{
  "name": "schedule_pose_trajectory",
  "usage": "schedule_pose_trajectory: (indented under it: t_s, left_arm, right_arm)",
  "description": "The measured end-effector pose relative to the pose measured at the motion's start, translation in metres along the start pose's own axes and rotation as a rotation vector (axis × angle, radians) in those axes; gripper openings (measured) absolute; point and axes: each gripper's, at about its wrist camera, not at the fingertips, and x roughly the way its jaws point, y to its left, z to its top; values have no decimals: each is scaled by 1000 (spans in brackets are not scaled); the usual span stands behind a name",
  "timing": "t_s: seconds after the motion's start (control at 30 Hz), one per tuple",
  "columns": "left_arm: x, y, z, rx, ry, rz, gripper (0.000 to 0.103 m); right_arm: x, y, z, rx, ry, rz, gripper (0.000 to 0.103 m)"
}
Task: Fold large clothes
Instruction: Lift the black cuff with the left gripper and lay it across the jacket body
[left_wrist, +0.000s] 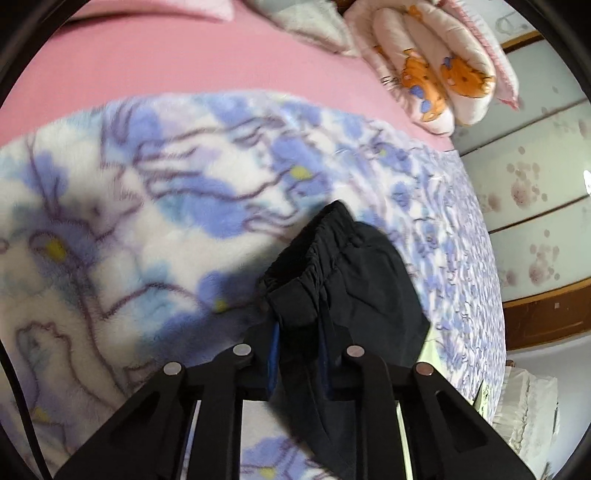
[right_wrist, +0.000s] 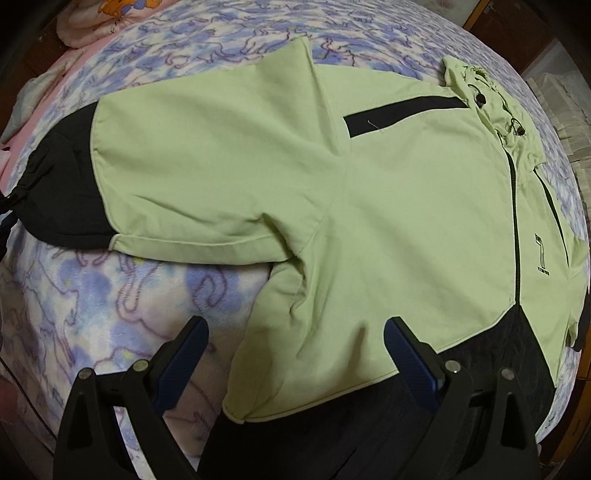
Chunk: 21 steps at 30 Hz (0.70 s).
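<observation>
I am working over a bed spread with a fleecy blanket (right_wrist: 92, 295) printed in blue and lilac flowers on white. In the left wrist view a plain pink sheet (left_wrist: 184, 62) shows beyond the blanket's far edge, and a rolled quilt (left_wrist: 436, 74) with orange cartoon figures lies at the far right of it. To the right of the bed I see pale cupboard doors (left_wrist: 535, 206) with a faded flower pattern and brown wooden trim.

One jacket (right_wrist: 388, 206) lies flat on the blanket, pale green with black panels at the cuff and hem, a dark zip down the front and its hood bunched at the far right. Only the right wrist view shows it whole: one sleeve (right_wrist: 207, 162) stretches out to the left, ending in a black gathered cuff (right_wrist: 62, 184) at the edge of the picture. The second sleeve I cannot make out.

The left wrist view shows only that black cuff end, seen close. My left gripper (left_wrist: 299, 343) has its fingers closed on the black cloth, which rises between them and stands a little off the blanket. The cupboard doors appear only in this view.

My right gripper (right_wrist: 295, 332) hangs over the near part of the jacket below the armpit, its two fingers wide apart with green cloth showing between them; whether the tips touch the cloth I cannot tell.

Count: one jacket, one quilt, two grippers.
</observation>
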Motion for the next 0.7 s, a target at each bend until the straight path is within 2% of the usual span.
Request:
schedule_pose_trajectory:
  t_s: [0.2, 0.4, 0.6, 0.7]
  left_arm:
    - [-42, -36, -2, 49, -63, -155, 14]
    - [-87, -100, -21, 169, -133, -323, 14]
    - [-121, -183, -65, 306, -135, -437, 14]
    - [-140, -228, -103, 384, -152, -486, 14]
  right_arm:
    - [-6, -13, -12, 62, -21, 37, 96]
    - [-5, -37, -13, 116, -36, 102, 96]
    - [-11, -73, -22, 151, -60, 186, 96]
    - [-16, -98, -27, 149, -72, 210, 96]
